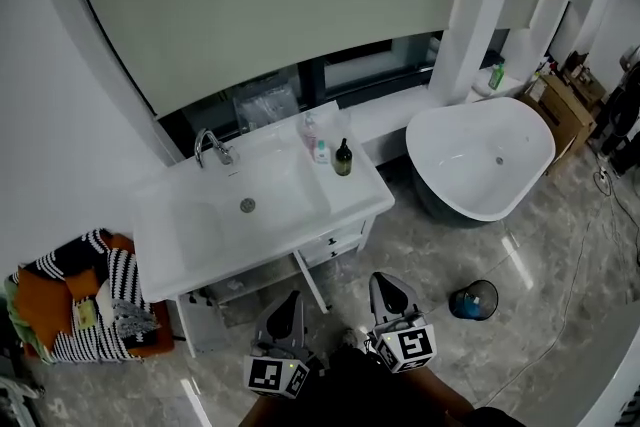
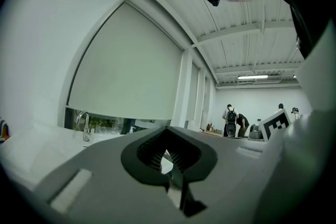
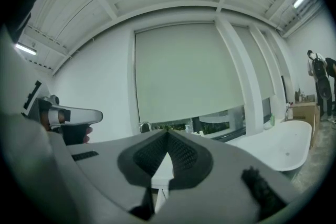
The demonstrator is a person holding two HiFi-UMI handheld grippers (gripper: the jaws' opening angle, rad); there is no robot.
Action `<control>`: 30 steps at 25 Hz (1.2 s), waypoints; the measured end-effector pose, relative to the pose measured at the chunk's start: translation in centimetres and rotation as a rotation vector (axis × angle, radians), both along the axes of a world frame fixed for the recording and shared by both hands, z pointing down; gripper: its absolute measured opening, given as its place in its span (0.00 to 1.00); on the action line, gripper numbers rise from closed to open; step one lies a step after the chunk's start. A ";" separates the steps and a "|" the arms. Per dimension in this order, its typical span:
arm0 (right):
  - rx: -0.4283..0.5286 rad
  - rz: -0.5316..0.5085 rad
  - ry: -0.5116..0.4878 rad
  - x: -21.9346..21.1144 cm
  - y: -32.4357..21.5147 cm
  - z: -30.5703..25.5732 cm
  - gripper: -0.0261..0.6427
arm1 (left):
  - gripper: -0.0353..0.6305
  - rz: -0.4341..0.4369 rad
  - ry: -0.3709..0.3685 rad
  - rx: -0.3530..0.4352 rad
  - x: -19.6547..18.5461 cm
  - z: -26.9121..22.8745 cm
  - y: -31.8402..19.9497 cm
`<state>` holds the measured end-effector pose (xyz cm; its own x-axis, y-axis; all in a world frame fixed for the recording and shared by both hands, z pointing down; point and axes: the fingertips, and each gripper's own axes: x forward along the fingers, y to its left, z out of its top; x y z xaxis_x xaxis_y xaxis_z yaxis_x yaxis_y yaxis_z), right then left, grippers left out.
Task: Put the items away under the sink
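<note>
Both grippers sit at the bottom edge of the head view, in front of the vanity [image 1: 180, 245], and both point level toward it. The left gripper [image 1: 290, 303] has its jaws together, and nothing is between them in the left gripper view. The right gripper [image 1: 386, 283] also has its jaws together, and it is empty in the right gripper view.

You will find the items on the right end of the vanity top, beside the basin:
- a dark pump bottle [image 1: 343, 159], upright, nearest the right edge;
- a small white bottle [image 1: 321, 153] just left of it;
- a clear bottle [image 1: 309, 129] behind those two, near the window ledge.

Neither gripper touches any of the three items. The faucet [image 1: 212, 147] stands at the rear of the basin.

Below the vanity top, a white cabinet door [image 1: 310, 281] stands open toward you, just beyond the tip of the left gripper.

A white bathtub [image 1: 480, 155] stands to the right of the vanity. A small blue bin [image 1: 474, 300] sits on the marble floor [image 1: 540, 295] near the right gripper. A basket with striped cloth [image 1: 90, 300] rests at the vanity's left end.
</note>
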<state>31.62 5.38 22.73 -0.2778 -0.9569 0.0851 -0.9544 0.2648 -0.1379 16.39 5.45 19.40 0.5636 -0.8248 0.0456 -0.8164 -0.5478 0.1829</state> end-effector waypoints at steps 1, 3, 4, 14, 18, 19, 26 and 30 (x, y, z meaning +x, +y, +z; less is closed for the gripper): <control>-0.004 -0.002 0.000 0.4 -0.2 0.1 0.05 | 0.06 -0.004 0.000 0.000 0.2 -0.1 -0.1; -0.013 0.000 0.000 1.1 -0.5 0.4 0.05 | 0.06 -0.012 -0.004 0.002 0.6 -0.3 -0.2; -0.014 0.002 0.000 1.4 -0.7 0.5 0.05 | 0.06 -0.017 -0.007 0.004 0.7 -0.4 -0.3; -0.019 0.034 0.019 2.8 -3.3 1.9 0.05 | 0.06 -0.025 0.004 0.001 0.9 0.9 -3.1; -0.020 0.042 0.029 2.8 -5.0 2.1 0.05 | 0.06 -0.018 0.010 0.003 0.9 1.0 -5.3; -0.022 0.044 0.030 2.8 -5.4 2.2 0.05 | 0.06 -0.014 0.011 0.009 1.0 0.8 -5.8; -0.039 0.079 0.039 2.3 -10.0 2.9 0.05 | 0.06 0.017 0.013 0.012 0.8 0.9 -10.5; -0.052 0.089 0.023 1.8 -12.5 4.3 0.05 | 0.06 0.038 0.014 -0.001 0.5 1.6 -13.3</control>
<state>33.44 -7.15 27.00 -0.1890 -0.9718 0.1408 -0.9770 0.1716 -0.1266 16.87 -7.85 21.05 0.5955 -0.8024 0.0378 -0.7920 -0.5786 0.1947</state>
